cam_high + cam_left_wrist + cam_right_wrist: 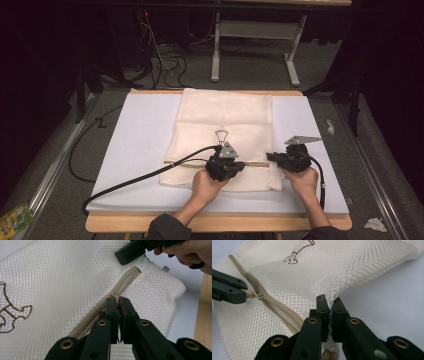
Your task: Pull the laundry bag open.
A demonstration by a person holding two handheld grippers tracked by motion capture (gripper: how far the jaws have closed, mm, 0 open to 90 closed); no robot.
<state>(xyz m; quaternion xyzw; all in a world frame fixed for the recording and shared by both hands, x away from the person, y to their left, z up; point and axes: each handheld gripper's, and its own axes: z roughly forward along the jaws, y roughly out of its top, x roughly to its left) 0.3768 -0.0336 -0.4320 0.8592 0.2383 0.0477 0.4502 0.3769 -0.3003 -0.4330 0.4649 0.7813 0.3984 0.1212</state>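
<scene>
A cream mesh laundry bag lies flat on a white board, with a tan zipper running across its near part. My left gripper is shut on the zipper pull, and it sits at the middle of the bag in the high view. My right gripper is shut on the bag's mesh edge at the zipper's right end. Between the two grippers the zipper gapes open; beyond the slider it is closed. A brown embroidered figure marks the mesh.
The white board rests on a wooden table. A black cable trails left from the left gripper across the board. Beyond the table stand a white table frame and floor cables. A green packet lies on the floor.
</scene>
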